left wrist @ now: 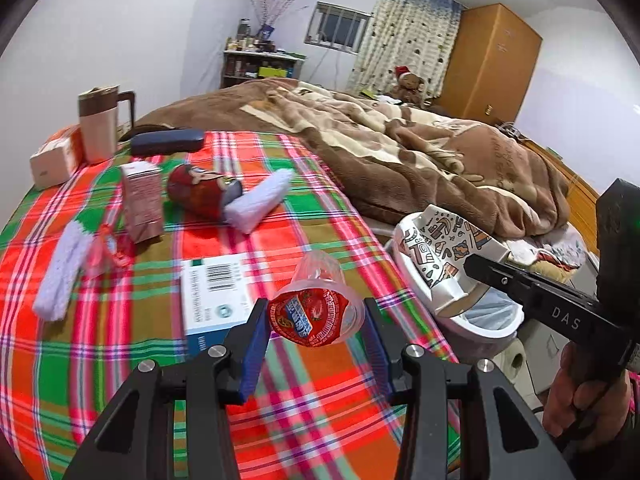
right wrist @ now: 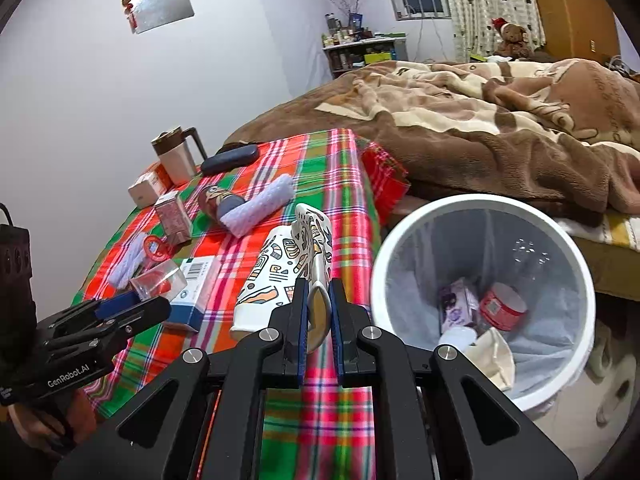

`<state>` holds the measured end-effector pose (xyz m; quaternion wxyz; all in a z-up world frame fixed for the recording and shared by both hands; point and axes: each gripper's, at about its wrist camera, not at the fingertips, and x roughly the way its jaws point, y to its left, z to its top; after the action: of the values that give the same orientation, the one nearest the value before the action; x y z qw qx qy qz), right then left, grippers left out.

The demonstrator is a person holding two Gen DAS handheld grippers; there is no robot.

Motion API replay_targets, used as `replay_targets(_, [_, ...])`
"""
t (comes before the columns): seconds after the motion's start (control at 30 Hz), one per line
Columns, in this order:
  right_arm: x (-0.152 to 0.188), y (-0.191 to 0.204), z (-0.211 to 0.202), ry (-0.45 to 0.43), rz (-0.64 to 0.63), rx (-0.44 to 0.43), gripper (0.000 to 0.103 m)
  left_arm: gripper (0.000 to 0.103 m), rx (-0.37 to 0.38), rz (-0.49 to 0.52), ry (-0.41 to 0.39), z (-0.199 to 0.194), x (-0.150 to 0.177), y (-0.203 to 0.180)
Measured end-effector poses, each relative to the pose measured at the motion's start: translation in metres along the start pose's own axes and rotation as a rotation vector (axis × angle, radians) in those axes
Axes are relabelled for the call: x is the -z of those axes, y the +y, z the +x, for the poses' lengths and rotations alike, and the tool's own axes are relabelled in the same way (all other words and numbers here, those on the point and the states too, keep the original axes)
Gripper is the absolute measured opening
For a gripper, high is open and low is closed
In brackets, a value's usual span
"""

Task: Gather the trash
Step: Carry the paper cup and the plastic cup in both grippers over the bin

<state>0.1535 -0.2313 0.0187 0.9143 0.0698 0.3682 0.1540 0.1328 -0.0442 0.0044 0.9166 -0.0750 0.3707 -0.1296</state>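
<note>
a: where's the left gripper (left wrist: 316,326) pointing?

b: forward and down over the table (left wrist: 120,352), which wears a red and green plaid cloth. its jaws stand partly apart, clamped on a clear plastic jelly cup (left wrist: 318,308) with a red foil lid. the lid faces the camera and the cup's base tips away, lifted clear of the cloth.

a: and the right gripper (right wrist: 320,312)?

b: also angled downward, past the table's right edge. its blue pads are pressed nearly together on the flattened rim of a crushed paper cup (right wrist: 280,276), white with coloured doodles. the cup sticks out ahead of the fingers, tilted up.

a: how do the two sit relative to each other?

b: in the left wrist view the right gripper comes in from the right side, with the hand (left wrist: 580,396) wrapped round its grip below. it holds the paper cup just above the near rim of the white trash bin (right wrist: 400,240).

a: where's the bin?

b: on the floor, beside the table's right edge and next to the bed (right wrist: 500,120) with the brown blanket. it has a liner, with a red-labelled jar (right wrist: 502,306) and some packaging already inside.

a: anything else on the table?

b: a white and blue box (left wrist: 216,300) lies just beyond the left gripper.
</note>
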Motion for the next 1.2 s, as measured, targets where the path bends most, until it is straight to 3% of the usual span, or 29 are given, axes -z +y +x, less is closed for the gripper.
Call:
replay_targets(0.77, [0.009,-0.063,-0.027,-0.041,0.116,0.116,0.01,0.046,0.125,0.122,0.033,0.043,-0.019,-0.08])
replay_targets(1.2, [0.023,-0.101,-0.032,-0.013,0.193,0.199,0.01,0.046,0.2,0.173,0.106,0.082,-0.015,-0.119])
